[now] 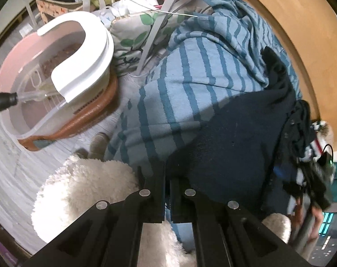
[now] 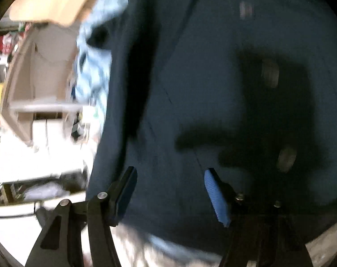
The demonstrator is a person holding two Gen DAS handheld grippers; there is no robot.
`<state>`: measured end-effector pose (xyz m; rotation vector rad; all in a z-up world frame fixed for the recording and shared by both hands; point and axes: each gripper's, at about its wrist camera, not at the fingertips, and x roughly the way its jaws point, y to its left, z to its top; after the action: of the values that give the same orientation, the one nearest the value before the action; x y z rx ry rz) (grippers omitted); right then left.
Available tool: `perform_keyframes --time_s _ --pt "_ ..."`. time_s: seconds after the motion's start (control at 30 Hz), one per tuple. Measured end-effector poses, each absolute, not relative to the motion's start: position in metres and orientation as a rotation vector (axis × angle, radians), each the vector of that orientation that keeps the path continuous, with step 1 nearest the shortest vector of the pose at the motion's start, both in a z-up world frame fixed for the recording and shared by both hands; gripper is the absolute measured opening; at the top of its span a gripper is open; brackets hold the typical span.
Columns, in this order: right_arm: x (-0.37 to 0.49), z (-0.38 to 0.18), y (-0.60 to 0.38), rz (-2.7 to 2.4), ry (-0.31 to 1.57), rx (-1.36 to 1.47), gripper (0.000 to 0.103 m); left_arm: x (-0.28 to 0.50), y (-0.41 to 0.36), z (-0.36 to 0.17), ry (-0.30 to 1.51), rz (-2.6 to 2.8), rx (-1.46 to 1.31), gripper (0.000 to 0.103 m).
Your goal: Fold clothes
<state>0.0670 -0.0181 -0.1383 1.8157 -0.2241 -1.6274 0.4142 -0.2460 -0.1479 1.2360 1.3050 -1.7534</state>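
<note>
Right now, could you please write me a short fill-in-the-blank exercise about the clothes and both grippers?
1. The dark navy garment lies on a blanket with blue ____.
2. The left gripper is ____.
3. The right gripper, hovering over the navy garment, is ____.
4. The pads of the right gripper are coloured ____.

Missing words: stripes; shut; open; blue

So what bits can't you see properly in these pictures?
- Left wrist view: the left gripper is shut; whether it pinches the dark garment is hidden by its own fingers.
- Left wrist view: the right gripper at the edge is a blur.
- Right wrist view: the pale patches on the garment are smeared, maybe buttons.
- Right wrist view: the shelves are blurred and overexposed.
</note>
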Motion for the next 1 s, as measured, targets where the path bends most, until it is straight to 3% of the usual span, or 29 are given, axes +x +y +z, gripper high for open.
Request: perform_keyframes --time_s 0.03,0.2,0.4,0.43,0.5,0.6,0.77,1.0 --pt "0.054 -0.132 -0.019 -1.73 -0.237 1.779 0.068 0.416 -0.246 -0.148 1.325 -1.754 1.228 0.002" --pt "0.007 -0.126 -0.059 -1.874 -0.246 1.717 0.05 0.413 -0.249 -0.153 1.367 -1.735 1.223 0.002" --pt "0.015 -0.154 -0.136 -1.856 -0.191 1.699 0.048 0.401 -0.252 -0.157 1.366 -1.723 1.254 0.002" --pt "0.015 -0.158 -0.144 -1.851 -0.194 1.689 0.043 0.399 -0.251 -0.157 1.366 -1.728 1.261 0.002" --pt "0.019 -0.155 -0.148 -1.839 -0.154 1.654 0.003 0.395 -0.248 -0.153 1.367 -1.758 1.276 0.002" --pt "0.024 -0.132 -0.137 -1.818 -0.104 1.573 0.003 0.385 -0.236 -0.14 1.403 -1.87 1.293 0.002" --pt "-0.008 -0.046 -0.114 -1.867 -0.11 1.374 0.003 0.33 -0.192 -0.103 1.428 -2.15 1.376 0.002" --pt "-0.074 0.05 -0.084 -2.131 -0.064 1.172 0.001 0.203 -0.118 -0.093 1.402 -2.37 1.624 0.002"
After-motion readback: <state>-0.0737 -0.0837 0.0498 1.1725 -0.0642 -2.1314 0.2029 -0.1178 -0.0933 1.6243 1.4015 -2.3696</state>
